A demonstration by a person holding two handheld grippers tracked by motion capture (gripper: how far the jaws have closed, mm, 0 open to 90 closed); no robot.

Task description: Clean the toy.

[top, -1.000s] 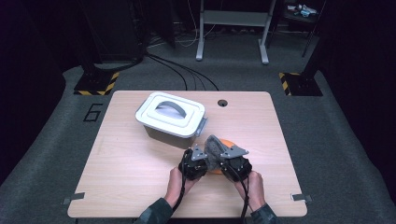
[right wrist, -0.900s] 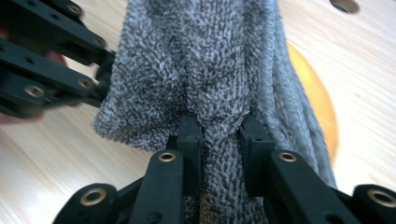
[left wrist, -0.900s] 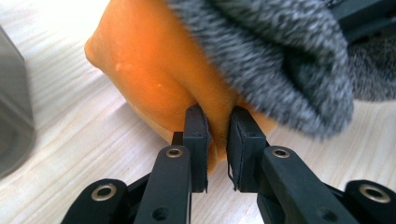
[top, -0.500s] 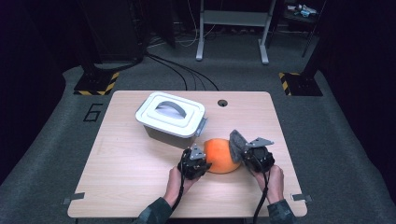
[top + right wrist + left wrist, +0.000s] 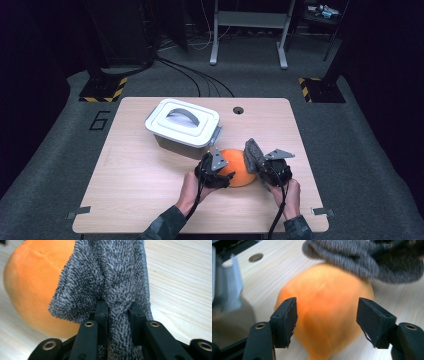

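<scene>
On the pale wooden table, over dark carpet, the orange ball sat beside the box. The left gripper had just opened, jaws apart around the ball; the right gripper clamped the grey cloth.

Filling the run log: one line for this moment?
left gripper: jaws just opened, astride orange ball, no grip | right gripper: shut on grey cloth beside ball | lidded bin: behind, untouched

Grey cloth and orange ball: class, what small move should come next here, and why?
Probably lift the grey cloth clear of the orange ball. The right gripper pinches the cloth, which drapes against the ball; the left gripper has just been opening its jaws, pads off the ball.
</scene>
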